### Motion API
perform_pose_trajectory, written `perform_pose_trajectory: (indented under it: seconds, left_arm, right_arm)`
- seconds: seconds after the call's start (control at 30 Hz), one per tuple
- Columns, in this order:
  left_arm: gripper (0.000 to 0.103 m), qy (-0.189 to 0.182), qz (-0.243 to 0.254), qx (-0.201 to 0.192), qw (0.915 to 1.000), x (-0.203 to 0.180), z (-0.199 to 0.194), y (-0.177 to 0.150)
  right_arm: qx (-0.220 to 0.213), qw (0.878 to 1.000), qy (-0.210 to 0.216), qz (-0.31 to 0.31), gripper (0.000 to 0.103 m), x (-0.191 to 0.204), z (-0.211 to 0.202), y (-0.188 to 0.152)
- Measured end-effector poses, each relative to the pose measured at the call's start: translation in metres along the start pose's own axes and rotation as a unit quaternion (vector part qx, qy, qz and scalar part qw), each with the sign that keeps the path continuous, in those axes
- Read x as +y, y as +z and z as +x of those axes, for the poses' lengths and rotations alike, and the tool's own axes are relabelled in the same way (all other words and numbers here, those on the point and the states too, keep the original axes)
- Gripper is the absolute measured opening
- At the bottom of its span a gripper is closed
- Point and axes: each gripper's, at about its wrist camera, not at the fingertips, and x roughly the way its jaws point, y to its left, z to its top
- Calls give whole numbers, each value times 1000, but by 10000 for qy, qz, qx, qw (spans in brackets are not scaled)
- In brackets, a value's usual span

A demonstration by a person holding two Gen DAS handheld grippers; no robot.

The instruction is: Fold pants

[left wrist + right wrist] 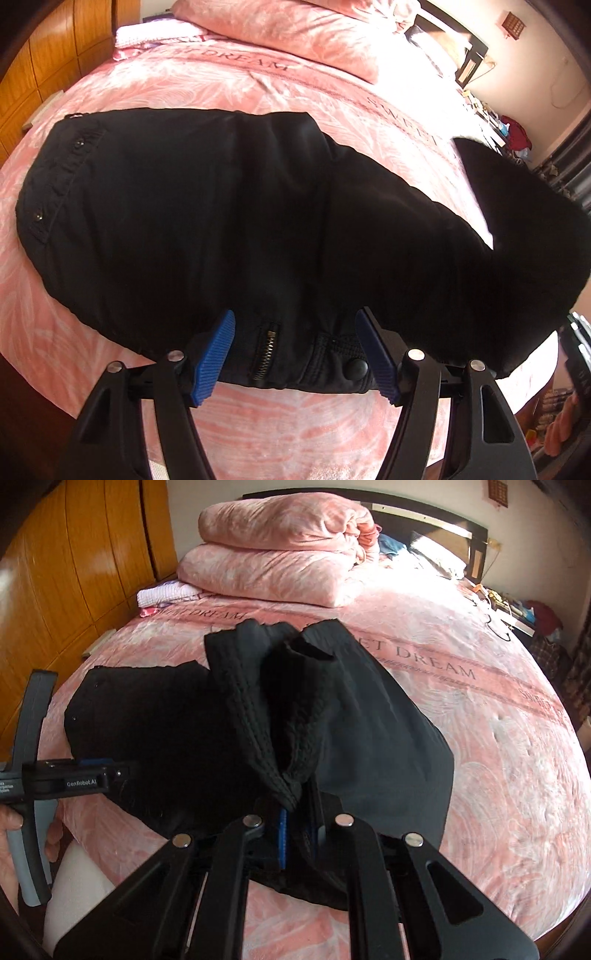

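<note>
Black pants (229,229) lie across the pink bed, waistband to the left, zipper and snap near the front edge. My left gripper (295,326) is open, its blue pads (214,354) on either side of the zipper area at the pants' near edge. In the right wrist view my right gripper (295,830) is shut on the ribbed leg cuffs of the pants (280,731), which are lifted and bunched above the rest of the pants (155,738). The left gripper's body (66,779) shows at the left of that view, held by a hand.
The bed has a pink bedspread (480,738) printed "SWEET DREAM". A folded pink duvet and pillow (280,550) are stacked at the headboard. A wooden wardrobe (74,572) stands left. A cluttered bedside surface (517,609) is at the right.
</note>
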Motion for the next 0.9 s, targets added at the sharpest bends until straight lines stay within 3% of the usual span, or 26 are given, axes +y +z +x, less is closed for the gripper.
perform_pose_trajectory:
  seconds: [0.27,0.47,0.5,0.53,0.63,0.9]
  left_arm:
    - [69,15,-178,23,9998,25,-1,5]
    - [70,-44,-276,144,9995,30,5,8]
    - [70,-45,-283,153,9995,31,6,8]
    - [71,-45,-276,159,9995,30,7,9]
    - [71,-14,-229,159,9996,29,7,8]
    - [73,14,-197,159,9997,29,6,8]
  right_arm:
    - [494,9973,-25,-538,11,45,43,-24]
    - [670,9957,137,-629,40,50,55,-38]
    - [673,9955,282,-607,57,51,53,-39]
    - [667,9950,489,-562,67,53,49,-41]
    - [534,9935,903,-435,66,56,36,-41]
    - [306,9964,567,-542,63,69,35,-26]
